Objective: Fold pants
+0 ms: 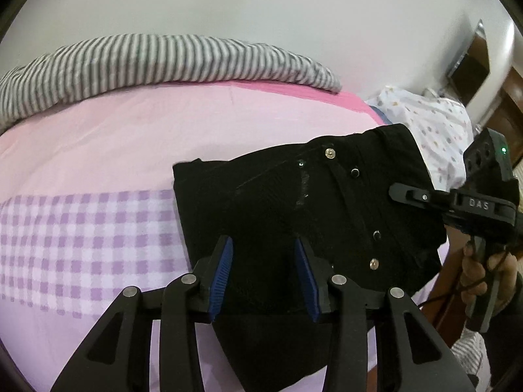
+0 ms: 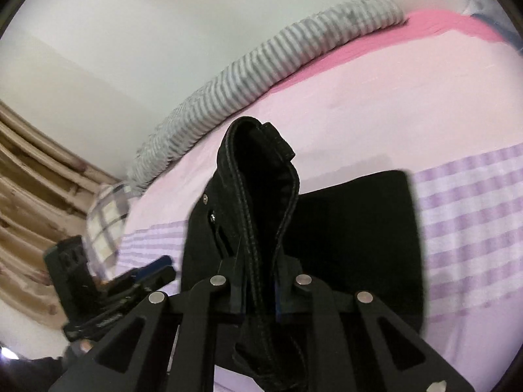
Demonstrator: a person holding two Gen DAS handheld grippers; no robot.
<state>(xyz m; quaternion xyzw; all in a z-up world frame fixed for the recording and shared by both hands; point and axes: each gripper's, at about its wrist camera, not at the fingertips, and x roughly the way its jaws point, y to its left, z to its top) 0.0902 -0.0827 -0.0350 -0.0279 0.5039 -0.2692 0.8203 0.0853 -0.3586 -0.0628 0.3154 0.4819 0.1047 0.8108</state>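
The only lettering I can read is "DAS", raised on the black body of the right gripper (image 1: 407,193), seen from the left wrist camera; a small green light glows on the box above it. A hand (image 1: 480,269) grips its handle at the bed's edge.

The black pants (image 1: 294,202) lie folded on the bed, waistband end toward the right gripper, with metal rivets and a button showing. From the right wrist camera, that gripper's jaws are pressed together on the stitched waistband (image 2: 261,196), which stands up in a loop above the rest of the cloth. The left gripper (image 1: 263,274) hovers over the near part of the pants with its blue-padded jaws spread and nothing pinched between them; whether the pads touch the cloth I cannot tell.

The bed sheet (image 1: 114,137) is pale pink with a band of lilac gingham and a brighter pink strip at the far edge. A grey-and-white striped blanket (image 1: 147,62) is bunched along the plain white wall. A spotted white cloth (image 1: 434,124) lies beyond the pants, and a checked pillow (image 2: 104,219) sits beside beige curtains (image 2: 29,196).
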